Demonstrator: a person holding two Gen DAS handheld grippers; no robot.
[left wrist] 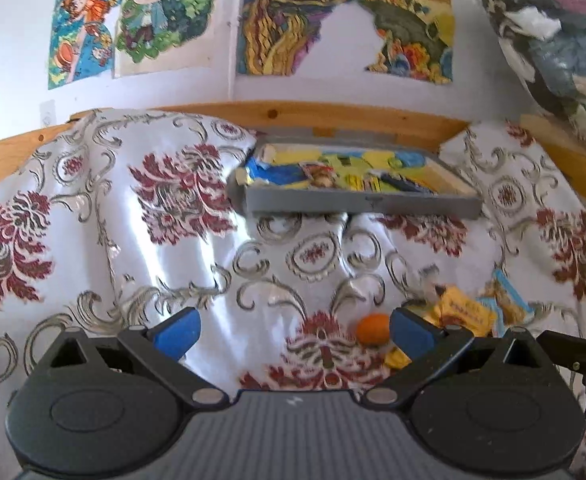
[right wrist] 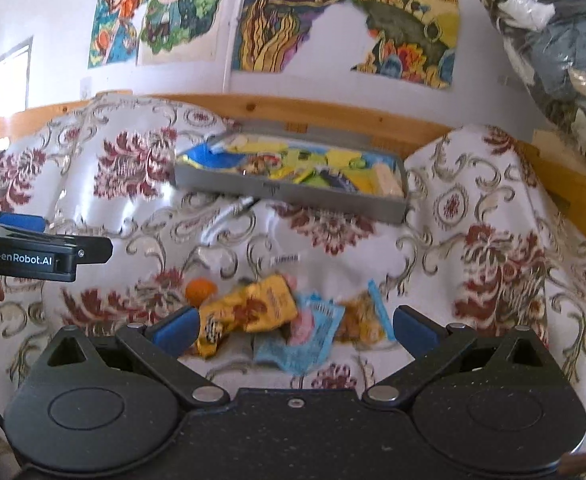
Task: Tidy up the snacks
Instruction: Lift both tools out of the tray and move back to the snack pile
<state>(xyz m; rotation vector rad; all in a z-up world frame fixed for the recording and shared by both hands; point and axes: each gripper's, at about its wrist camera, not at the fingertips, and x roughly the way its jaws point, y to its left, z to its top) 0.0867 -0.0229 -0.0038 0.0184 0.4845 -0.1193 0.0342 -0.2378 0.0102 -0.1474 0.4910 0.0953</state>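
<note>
Hovering with fingers spread wide and empty, the left gripper [left wrist: 291, 330] and right gripper [right wrist: 293, 326] hang over the floral satin bedspread [right wrist: 473, 200], loose yellow and blue snack packets [right wrist: 269, 308] just ahead, the grey snack-filled tray [right wrist: 293, 192] at twelve o'clock.

Floral bedspread [left wrist: 133, 240], wooden bedframe [right wrist: 313, 114], cartoon posters [right wrist: 345, 16].

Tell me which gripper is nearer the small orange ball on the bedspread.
Left. The left gripper has the orange ball just inside its right-side finger; the right gripper sits over the wrappers, ball beyond its left-side finger.
</note>
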